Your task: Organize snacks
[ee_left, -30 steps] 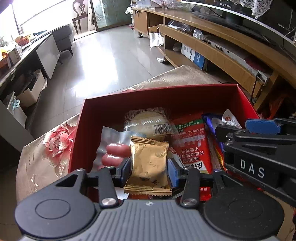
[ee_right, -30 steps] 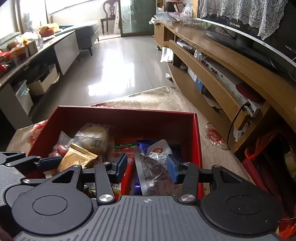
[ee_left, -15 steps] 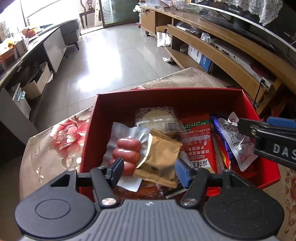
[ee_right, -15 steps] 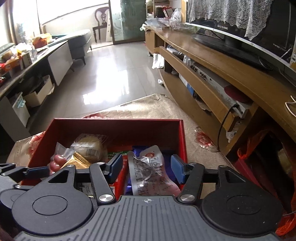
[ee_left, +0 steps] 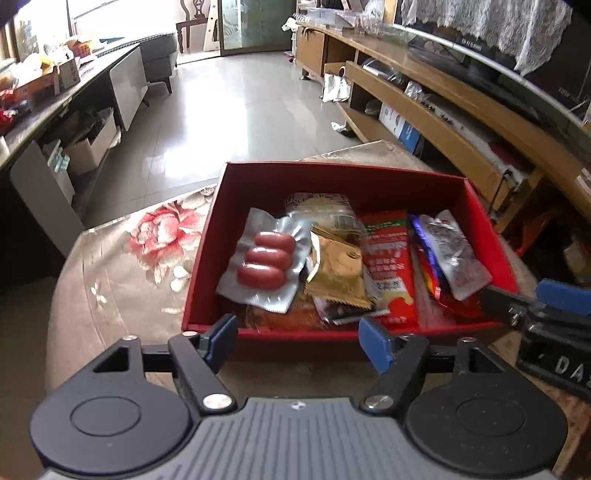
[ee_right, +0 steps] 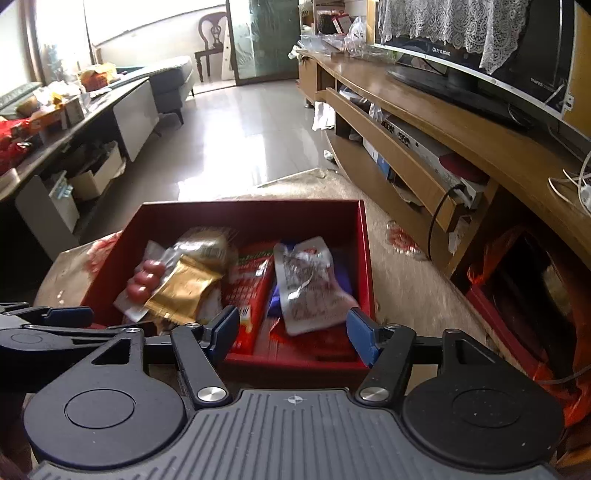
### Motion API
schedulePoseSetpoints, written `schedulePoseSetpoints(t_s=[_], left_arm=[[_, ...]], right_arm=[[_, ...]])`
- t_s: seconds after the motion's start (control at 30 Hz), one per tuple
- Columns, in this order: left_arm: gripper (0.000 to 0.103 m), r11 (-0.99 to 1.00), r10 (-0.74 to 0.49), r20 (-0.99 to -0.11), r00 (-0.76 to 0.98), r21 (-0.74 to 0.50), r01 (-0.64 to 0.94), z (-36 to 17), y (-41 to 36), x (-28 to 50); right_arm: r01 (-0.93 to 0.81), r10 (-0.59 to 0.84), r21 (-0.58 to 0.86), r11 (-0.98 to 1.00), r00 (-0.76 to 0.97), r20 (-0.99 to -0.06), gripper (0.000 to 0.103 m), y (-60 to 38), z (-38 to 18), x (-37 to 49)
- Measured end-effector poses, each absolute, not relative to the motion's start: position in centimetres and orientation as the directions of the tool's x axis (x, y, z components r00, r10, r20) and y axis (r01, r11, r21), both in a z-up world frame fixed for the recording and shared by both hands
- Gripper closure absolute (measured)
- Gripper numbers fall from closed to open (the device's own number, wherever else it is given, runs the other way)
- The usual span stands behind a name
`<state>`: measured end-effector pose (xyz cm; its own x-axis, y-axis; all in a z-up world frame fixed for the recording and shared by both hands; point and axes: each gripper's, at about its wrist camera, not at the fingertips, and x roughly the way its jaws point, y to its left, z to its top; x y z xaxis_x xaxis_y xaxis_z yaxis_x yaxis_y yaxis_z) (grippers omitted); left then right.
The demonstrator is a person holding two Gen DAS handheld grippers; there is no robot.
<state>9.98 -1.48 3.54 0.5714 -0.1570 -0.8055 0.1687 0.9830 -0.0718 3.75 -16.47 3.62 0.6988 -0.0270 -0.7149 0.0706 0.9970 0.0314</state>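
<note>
Left gripper spread wide and empty, just short of the red box. Right gripper spread too, over the box's near rim, silver packet lying just ahead inside.

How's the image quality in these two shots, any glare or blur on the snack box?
Left wrist view: sunlight blows out the tiled floor; the red box and sausage pack read slightly soft. Right wrist view: bright window, motion-smeared silver packet. Fisheye bends both.
</note>
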Motion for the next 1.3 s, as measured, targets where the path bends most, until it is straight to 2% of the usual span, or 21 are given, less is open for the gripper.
schedulePoseSetpoints(t_s=[0.07, 0.13, 0.53, 1.3], left_arm=[[0.015, 0.981, -0.178, -0.802, 0.57, -0.102, 0.162, 3.8, -1.1, 9.2], [0.012, 0.981, -0.186, -0.797, 0.574, -0.119, 0.153, 4.2, -0.8, 8.5], [0.011, 0.985, -0.164, -0.797, 0.582, -0.103, 0.137, 3.6, -0.4, 4.9], [0.009, 0.989, -0.111, -0.823, 0.557, -0.039, 0.141, 1.3, -0.4, -0.7]], right_arm=[[0.072, -0.021, 0.042, 0.997, 0.7, -0.714, 0.032, -16.3, 3.6, 2.8], [0.073, -0.013, 0.053, 0.996, 0.702, -0.712, 0.031, -16.3, 3.6, 1.7], [0.116, -0.028, 0.073, 0.991, 0.696, -0.717, 0.03, -17.0, 2.9, -1.6], [0.103, -0.056, 0.012, 0.995, 0.626, -0.778, 0.027, -15.2, 0.6, -5.7]])
